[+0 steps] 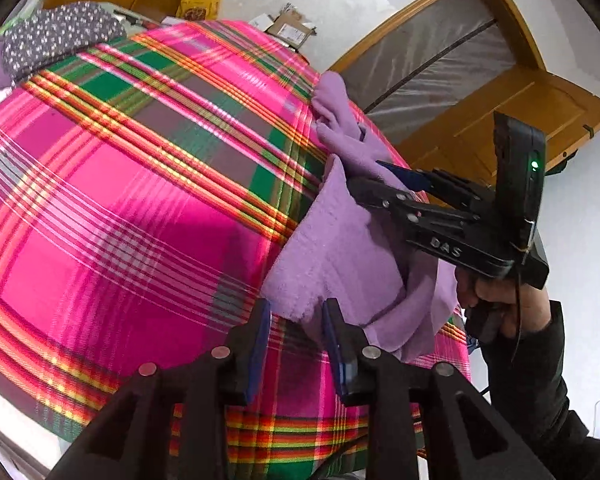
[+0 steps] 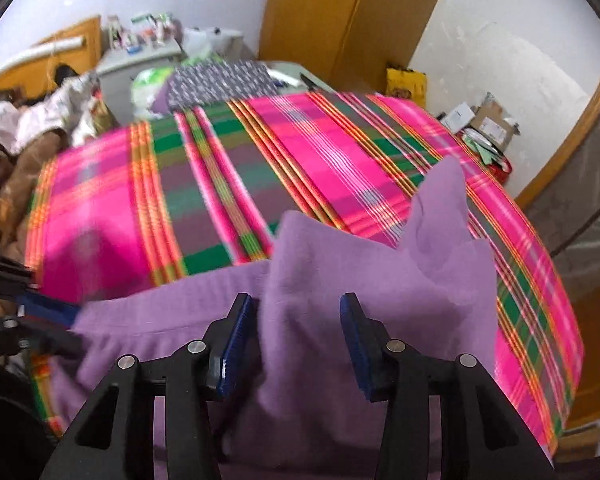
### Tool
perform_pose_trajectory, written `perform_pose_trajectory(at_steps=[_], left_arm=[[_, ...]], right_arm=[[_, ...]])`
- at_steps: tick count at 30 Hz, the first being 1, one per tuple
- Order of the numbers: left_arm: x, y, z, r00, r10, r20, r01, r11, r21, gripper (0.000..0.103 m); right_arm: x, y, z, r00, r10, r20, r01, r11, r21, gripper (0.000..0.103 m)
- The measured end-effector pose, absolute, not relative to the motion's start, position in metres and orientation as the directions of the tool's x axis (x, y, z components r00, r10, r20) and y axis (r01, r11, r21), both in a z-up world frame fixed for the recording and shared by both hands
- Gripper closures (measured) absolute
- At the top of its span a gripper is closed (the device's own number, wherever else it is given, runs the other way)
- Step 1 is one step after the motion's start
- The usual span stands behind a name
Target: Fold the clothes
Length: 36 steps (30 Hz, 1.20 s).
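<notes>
both wrist views overlook plaid bedspread point(image 1: 140, 184).

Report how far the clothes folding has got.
Done: a folded purple print garment lies at the far end of the plaid blanket. In hand: the lilac fleece garment, bunched, between both open grippers, left gripper and right gripper. Left: flattening and folding it.

Right wrist view smeared by motion blur: plaid blanket point(image 2: 260, 184) stripes softened, clutter beyond it unreadable. Lilac garment point(image 2: 320, 320) cut off by bottom edge. In left wrist view, right gripper point(image 1: 364, 178) fingertips buried in garment fold; grip undeterminable.
</notes>
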<state>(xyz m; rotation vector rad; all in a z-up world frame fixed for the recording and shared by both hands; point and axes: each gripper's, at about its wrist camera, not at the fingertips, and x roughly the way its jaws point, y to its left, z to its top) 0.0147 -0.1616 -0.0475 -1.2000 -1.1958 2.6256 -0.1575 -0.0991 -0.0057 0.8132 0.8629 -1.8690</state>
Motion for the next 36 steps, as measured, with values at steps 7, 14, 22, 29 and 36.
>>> perform_pose_trajectory(at_steps=[7, 14, 22, 29, 36], left_arm=[[0.002, -0.163, -0.058, -0.685, 0.37, -0.628, 0.287, -0.656, -0.699, 0.08], [0.028, -0.183, -0.023, -0.777, 0.268, -0.569, 0.268, -0.677, -0.685, 0.096], [0.064, -0.206, 0.024, -0.867, 0.126, -0.482, 0.258, -0.715, -0.65, 0.096], [0.089, -0.212, 0.026, -0.849, 0.073, -0.523, 0.3, -0.748, -0.592, 0.096], [0.096, -0.21, -0.016, -0.773, 0.126, -0.622, 0.377, -0.697, -0.61, 0.094]], right_arm=[[-0.174, -0.08, -0.001, -0.457, -0.446, -0.769, 0.861, -0.44, -0.256, 0.096], [-0.183, -0.047, 0.038, -0.53, -0.518, -0.672, 0.81, -0.544, -0.22, 0.096], [-0.173, -0.017, 0.121, -0.612, -0.644, -0.46, 0.765, -0.629, -0.139, 0.097], [-0.174, -0.002, 0.133, -0.613, -0.647, -0.454, 0.756, -0.647, -0.098, 0.098], [-0.194, -0.024, 0.08, -0.481, -0.61, -0.629, 0.803, -0.595, -0.036, 0.075]])
